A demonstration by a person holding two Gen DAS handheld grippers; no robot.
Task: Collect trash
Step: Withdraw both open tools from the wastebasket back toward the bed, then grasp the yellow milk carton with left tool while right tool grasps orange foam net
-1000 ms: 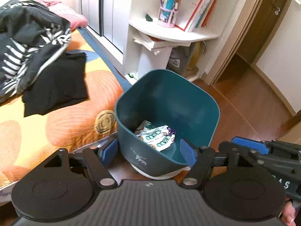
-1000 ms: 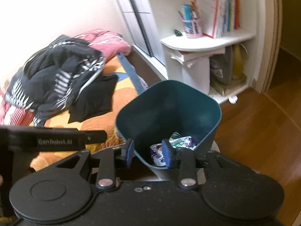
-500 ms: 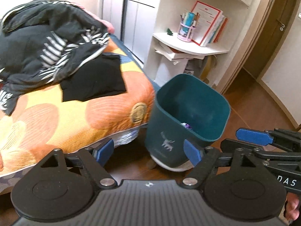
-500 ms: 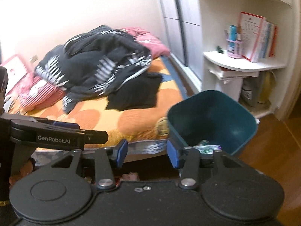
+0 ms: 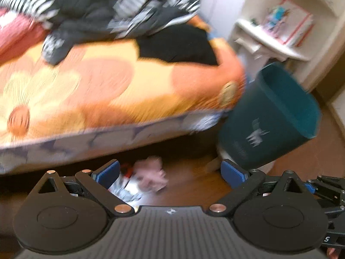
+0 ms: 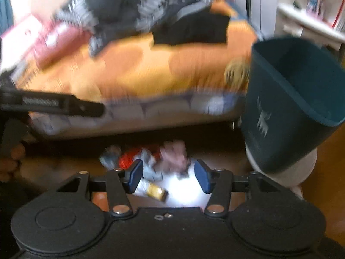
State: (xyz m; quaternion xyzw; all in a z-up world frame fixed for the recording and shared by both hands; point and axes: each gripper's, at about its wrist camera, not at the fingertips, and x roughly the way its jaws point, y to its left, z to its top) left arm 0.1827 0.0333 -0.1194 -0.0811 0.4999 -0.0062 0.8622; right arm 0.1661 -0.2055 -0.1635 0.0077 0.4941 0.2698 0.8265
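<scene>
Both frames are smeared by motion blur as two hand-held grippers point at a scatter of trash on the dark wooden floor beside a bed. The left gripper has its blue pads spread wide with nothing between them; a crumpled pink wrapper and paler packets lie just beyond. The right gripper is likewise parted and empty, framing the litter pile of red, grey, pink and yellow wrappers. The teal trash bin, tilted in both views, stands to the right of the litter, close against the corner of the bed with its orange floral cover. Black patterned clothing is heaped on the bed, whose overhanging edge shades the floor behind the wrappers. A white corner shelf with books rises behind the bin.
</scene>
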